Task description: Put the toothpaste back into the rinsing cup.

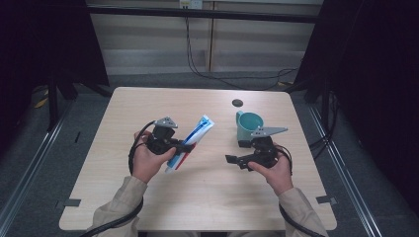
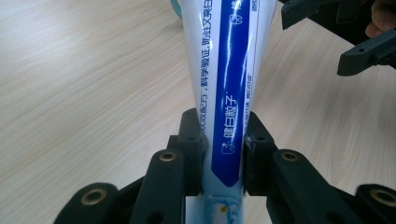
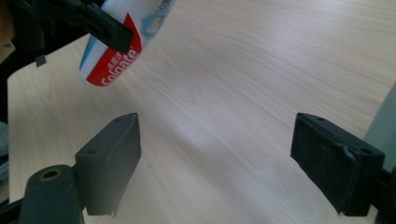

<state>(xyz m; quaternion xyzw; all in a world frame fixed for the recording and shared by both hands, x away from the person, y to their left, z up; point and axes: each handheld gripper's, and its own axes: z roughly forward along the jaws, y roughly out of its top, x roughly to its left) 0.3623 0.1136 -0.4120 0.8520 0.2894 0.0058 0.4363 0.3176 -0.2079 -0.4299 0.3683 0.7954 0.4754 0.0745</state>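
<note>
A white, blue and red Colgate toothpaste tube [image 1: 193, 138] is held off the table, slanting up toward the far right, with my left gripper [image 1: 189, 147] shut across its middle. In the left gripper view both black pads [image 2: 254, 140] press the tube [image 2: 229, 70] from either side. My right gripper [image 1: 234, 160] hovers open to the right of the tube, pointing left at it with nothing between its fingers. In the right gripper view its pads [image 3: 114, 156] stand wide apart, and the tube's red end [image 3: 114, 63] hangs at the upper left.
A teal cup [image 1: 248, 123] stands upright just behind the right gripper. A small dark round spot [image 1: 237, 102] lies near the table's far edge. The light wooden table [image 1: 207, 197] has bare room at front and left.
</note>
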